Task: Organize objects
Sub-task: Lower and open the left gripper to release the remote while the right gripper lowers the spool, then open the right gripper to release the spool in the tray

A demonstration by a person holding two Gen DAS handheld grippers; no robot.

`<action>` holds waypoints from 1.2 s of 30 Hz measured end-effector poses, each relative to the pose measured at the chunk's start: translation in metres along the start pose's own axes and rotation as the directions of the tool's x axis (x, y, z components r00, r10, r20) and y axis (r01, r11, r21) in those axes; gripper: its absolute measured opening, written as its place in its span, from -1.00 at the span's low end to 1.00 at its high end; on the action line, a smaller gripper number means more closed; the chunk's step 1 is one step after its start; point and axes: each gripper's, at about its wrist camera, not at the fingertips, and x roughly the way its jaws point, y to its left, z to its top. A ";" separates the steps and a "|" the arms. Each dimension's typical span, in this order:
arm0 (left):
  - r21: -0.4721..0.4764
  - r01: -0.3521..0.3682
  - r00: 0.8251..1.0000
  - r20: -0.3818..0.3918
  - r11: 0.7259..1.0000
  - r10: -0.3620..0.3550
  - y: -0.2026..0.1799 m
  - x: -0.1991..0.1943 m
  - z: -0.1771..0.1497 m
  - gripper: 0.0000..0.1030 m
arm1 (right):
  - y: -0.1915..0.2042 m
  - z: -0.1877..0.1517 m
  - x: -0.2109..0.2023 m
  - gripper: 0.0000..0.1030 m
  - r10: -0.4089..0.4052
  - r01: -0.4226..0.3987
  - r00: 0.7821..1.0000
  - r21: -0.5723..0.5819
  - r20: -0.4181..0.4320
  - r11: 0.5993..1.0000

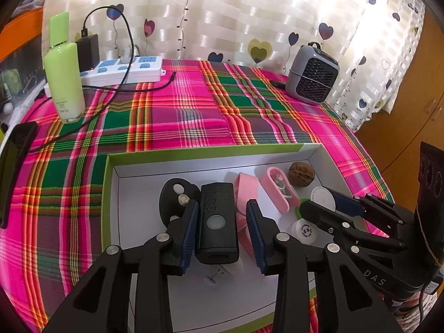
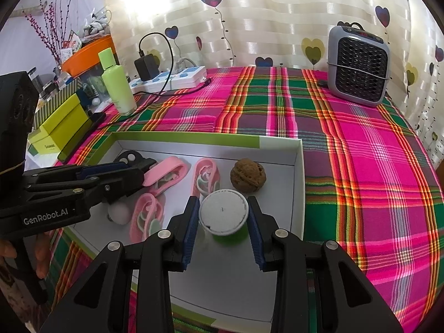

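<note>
A white box with a green rim (image 1: 194, 149) lies on the plaid cloth. My left gripper (image 1: 222, 208) is low inside it, with a black rectangular device (image 1: 217, 222) between its blue pads. The left pad lies against the device; the right pad stands apart, with pink showing in the gap. My right gripper (image 2: 223, 205) is shut on a green container with a white lid (image 2: 223, 212), near the box's right wall. A walnut (image 2: 248, 176), several pink cases (image 2: 206, 177), a black round part (image 1: 174, 197) and a white cap (image 1: 304, 230) also lie in the box.
A green bottle (image 1: 65, 77), a power strip (image 1: 125, 69) with charger and cable, and a grey heater (image 1: 312, 75) stand at the back of the table. A dark phone (image 1: 14, 166) lies at the left edge. Yellow-green boxes (image 2: 58, 122) sit beyond it.
</note>
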 end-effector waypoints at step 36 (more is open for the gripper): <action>0.037 -0.140 0.988 0.069 0.989 0.137 -0.014 -0.030 -0.016 -0.06 | 0.011 -0.007 -0.020 -0.16 -0.028 0.028 0.999 0.008 0.034 1.000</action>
